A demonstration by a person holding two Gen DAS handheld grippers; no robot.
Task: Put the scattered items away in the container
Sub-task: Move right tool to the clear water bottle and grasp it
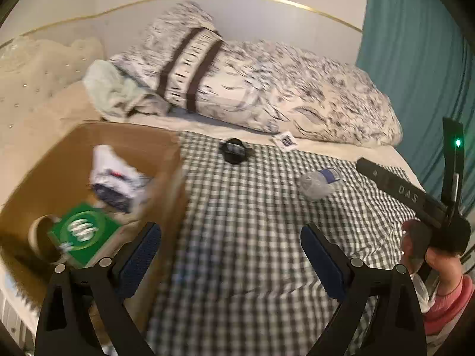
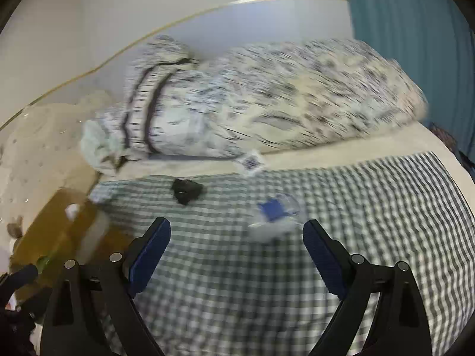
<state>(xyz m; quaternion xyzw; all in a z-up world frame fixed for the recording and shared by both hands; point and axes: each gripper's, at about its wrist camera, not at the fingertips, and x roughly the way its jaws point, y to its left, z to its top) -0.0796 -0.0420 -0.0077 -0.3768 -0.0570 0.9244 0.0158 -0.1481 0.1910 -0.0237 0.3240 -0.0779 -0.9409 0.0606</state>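
A cardboard box (image 1: 169,195) stands on the left of the bed and holds a green carton (image 1: 84,234), a tape roll (image 1: 40,237) and a crumpled white wrapper (image 1: 117,178). My left gripper (image 1: 231,255) is open and empty by the box's right wall. A crushed clear bottle with a blue label (image 1: 319,182) and a black ring-shaped item (image 1: 234,151) lie on the checked blanket (image 1: 252,237). My right gripper (image 2: 237,252) is open and empty, just short of the bottle (image 2: 276,216). The black item (image 2: 187,191) lies farther left. The box (image 2: 59,234) shows at the left edge.
A rolled patterned duvet (image 1: 267,89) lies across the back of the bed. A small white card with a code (image 1: 285,141) sits in front of it. A teal curtain (image 1: 415,44) hangs at right. The right hand tool (image 1: 415,201) shows at the right edge.
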